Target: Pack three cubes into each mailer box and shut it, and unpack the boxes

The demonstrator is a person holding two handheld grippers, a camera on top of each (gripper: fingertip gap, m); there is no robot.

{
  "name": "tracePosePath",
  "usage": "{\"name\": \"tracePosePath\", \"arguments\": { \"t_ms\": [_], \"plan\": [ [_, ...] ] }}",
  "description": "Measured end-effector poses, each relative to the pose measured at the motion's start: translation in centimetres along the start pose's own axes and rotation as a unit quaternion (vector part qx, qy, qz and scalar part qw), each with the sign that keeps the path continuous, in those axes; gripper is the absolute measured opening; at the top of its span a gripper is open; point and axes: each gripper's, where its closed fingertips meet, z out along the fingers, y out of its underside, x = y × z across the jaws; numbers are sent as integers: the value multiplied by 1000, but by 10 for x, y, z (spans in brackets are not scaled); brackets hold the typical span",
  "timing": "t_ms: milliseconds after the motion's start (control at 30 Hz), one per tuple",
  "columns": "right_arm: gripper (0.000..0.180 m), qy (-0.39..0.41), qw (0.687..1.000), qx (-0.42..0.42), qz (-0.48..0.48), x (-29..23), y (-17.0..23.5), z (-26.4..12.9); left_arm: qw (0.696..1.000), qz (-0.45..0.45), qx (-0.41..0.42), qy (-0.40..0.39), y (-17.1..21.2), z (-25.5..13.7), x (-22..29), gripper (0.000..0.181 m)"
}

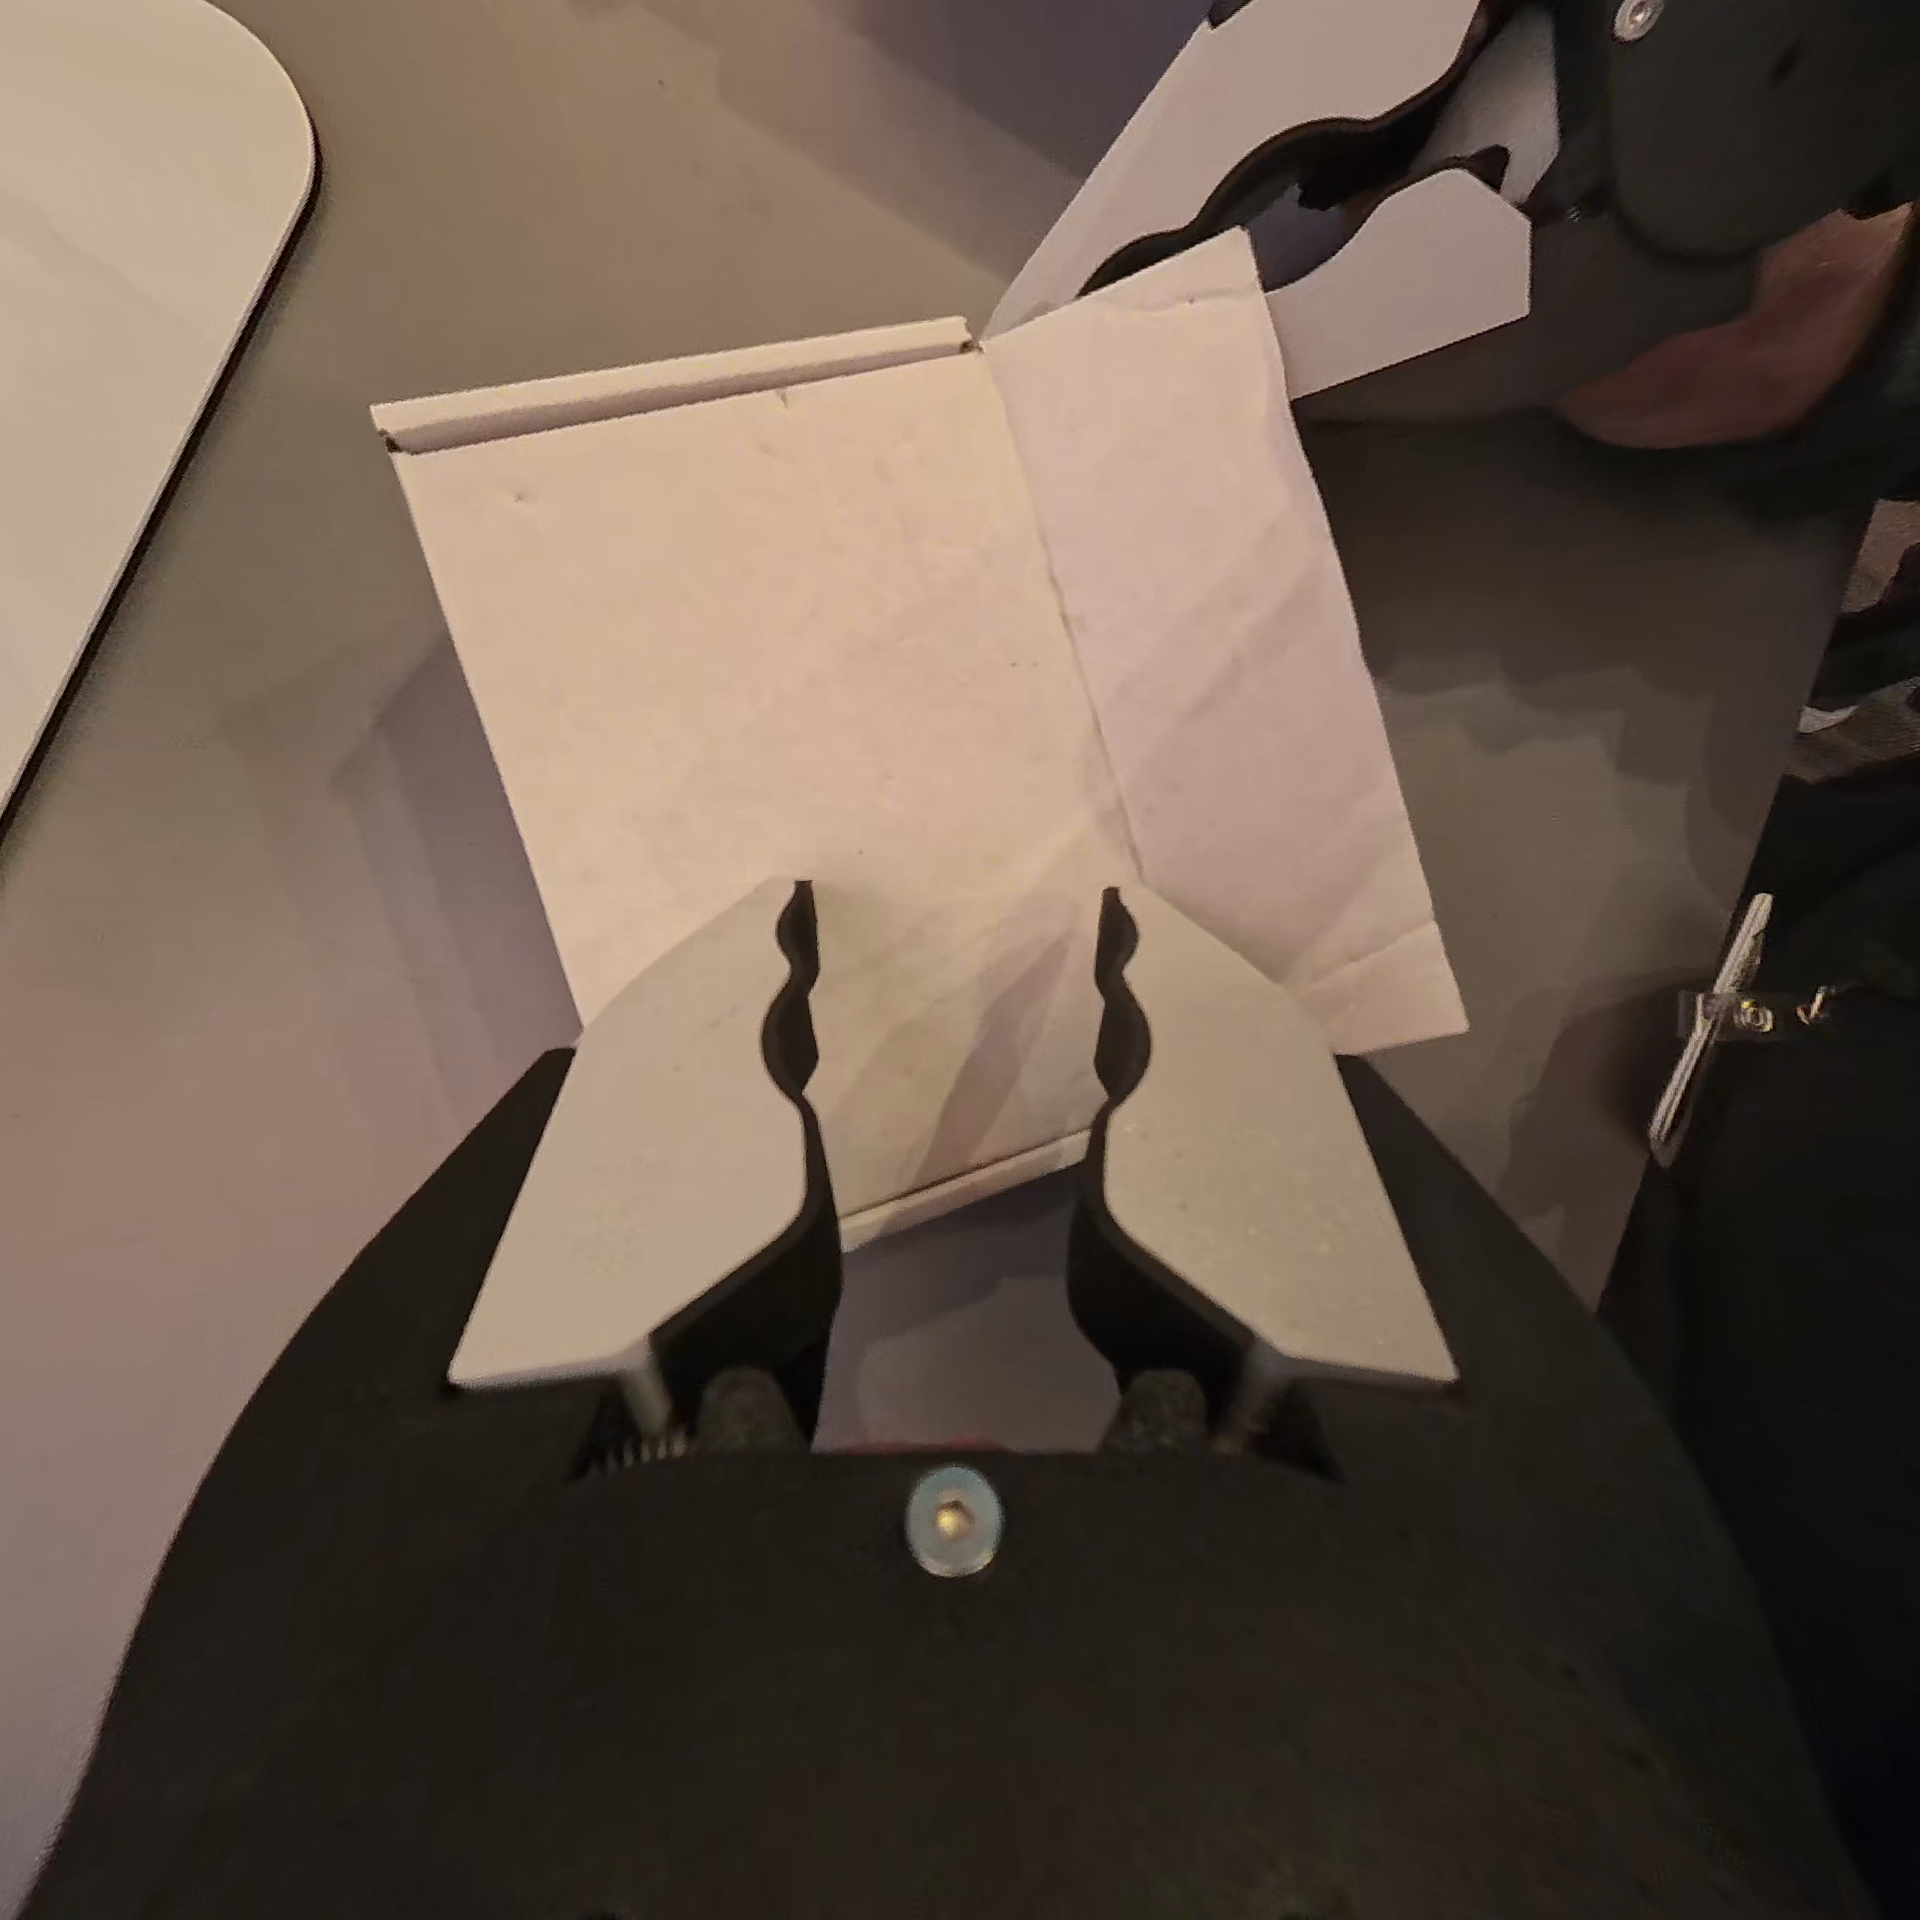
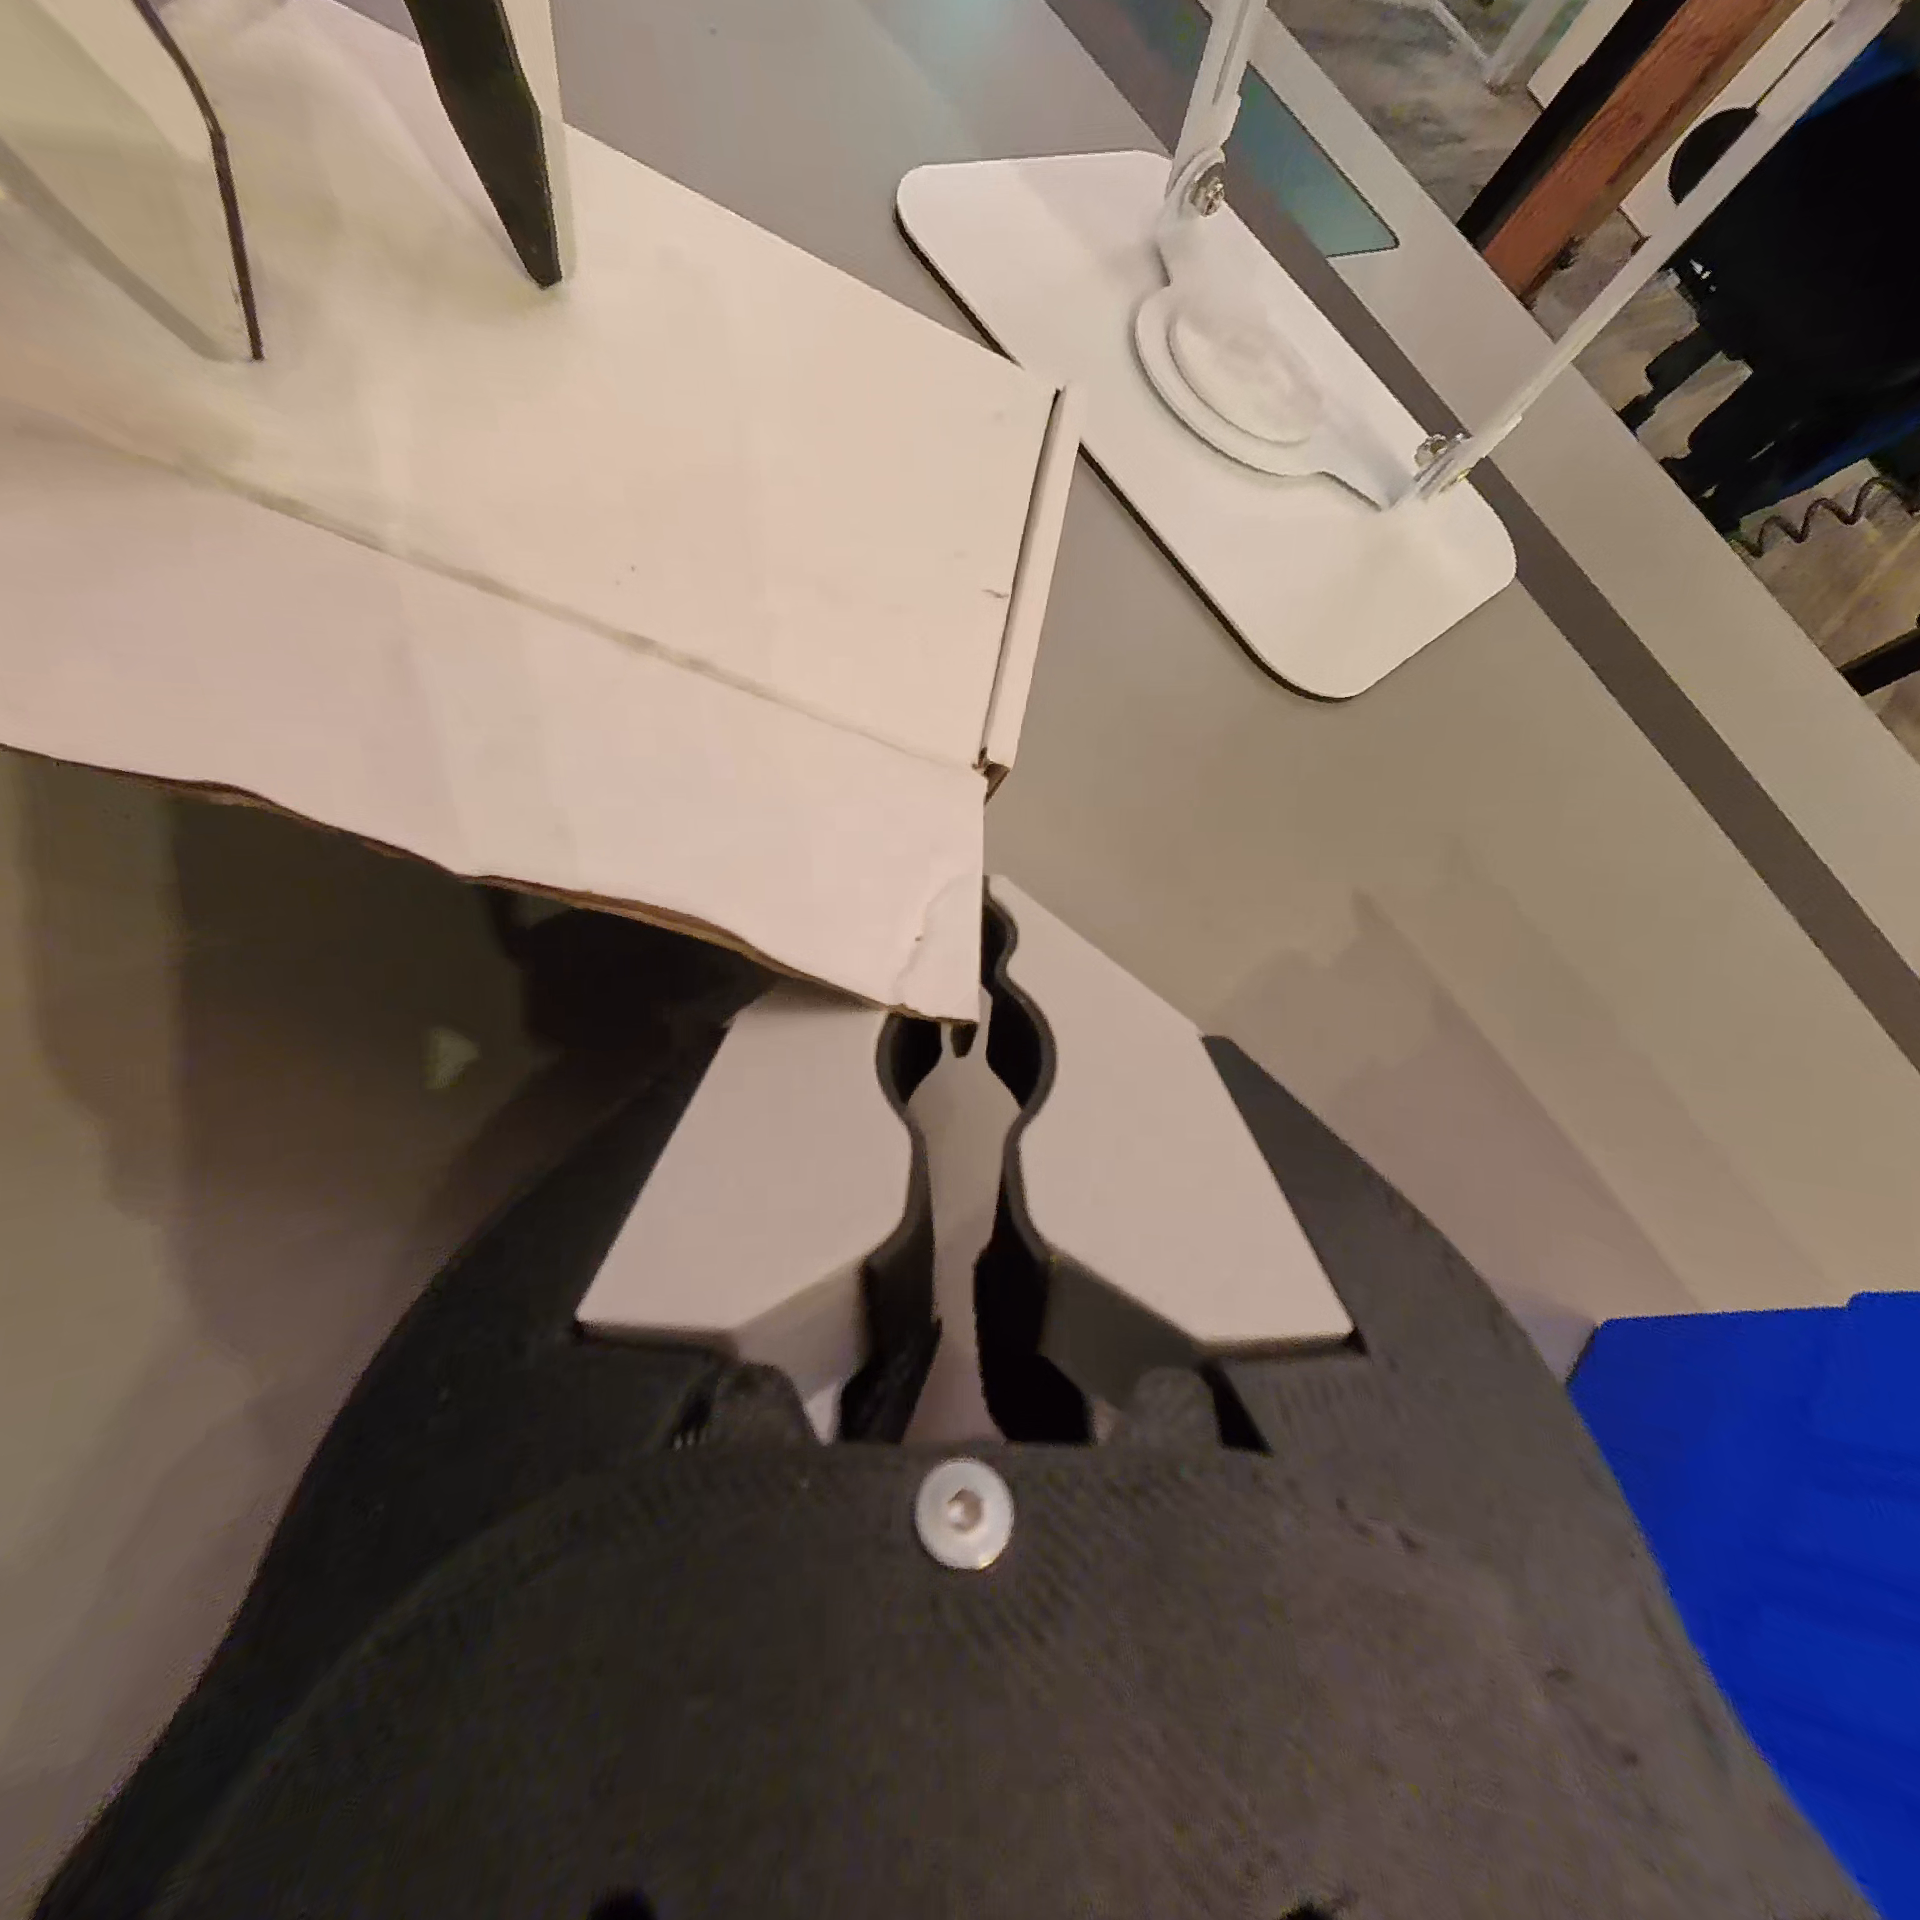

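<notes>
A white cardboard mailer box [image 1: 748,644] lies on the grey table [image 1: 260,935] with its lid down. The lid's front flap [image 1: 1195,623] is bent up along the right side. My left gripper [image 1: 956,914] is open, with its fingertips over the near part of the lid. It also shows in the right wrist view [image 2: 395,312], standing on the box [image 2: 623,499]. My right gripper [image 2: 982,997] is shut on the far corner of that flap [image 2: 914,935]; it shows in the left wrist view [image 1: 1299,197] at the top right. No cubes are in view.
A white stand with a flat base [image 2: 1299,520] sits on the table beyond the box; its base corner shows at the far left [image 1: 104,312]. A blue object [image 2: 1766,1558] lies by my right gripper. A hand [image 1: 1714,343] holds the right gripper. The table edge [image 2: 1662,582] runs past the stand.
</notes>
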Motion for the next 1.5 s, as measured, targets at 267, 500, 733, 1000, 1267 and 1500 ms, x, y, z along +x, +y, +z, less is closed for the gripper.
{"name": "tracePosePath", "arguments": {
  "t_ms": [267,500,733,1000,1267,1500],
  "plan": [
    [0,-9,1000,-12,13,-2,5,2,1000,-2,10,-2,1,0,1,50],
    [0,-27,999,-13,23,-7,5,1,1000,1,10,-2,3,-1,2,49],
    [7,-83,993,-11,84,-20,9,-3,1000,2,13,-10,3,-1,2,49],
    [25,-68,991,21,112,-11,9,-29,1000,7,14,-10,5,-2,1,47],
    [4,-34,999,6,11,-16,1,-19,1000,13,3,-10,9,-4,4,50],
    [4,-35,999,-18,10,-18,10,-9,1000,16,1,-12,11,-6,3,50]
  ]
}}
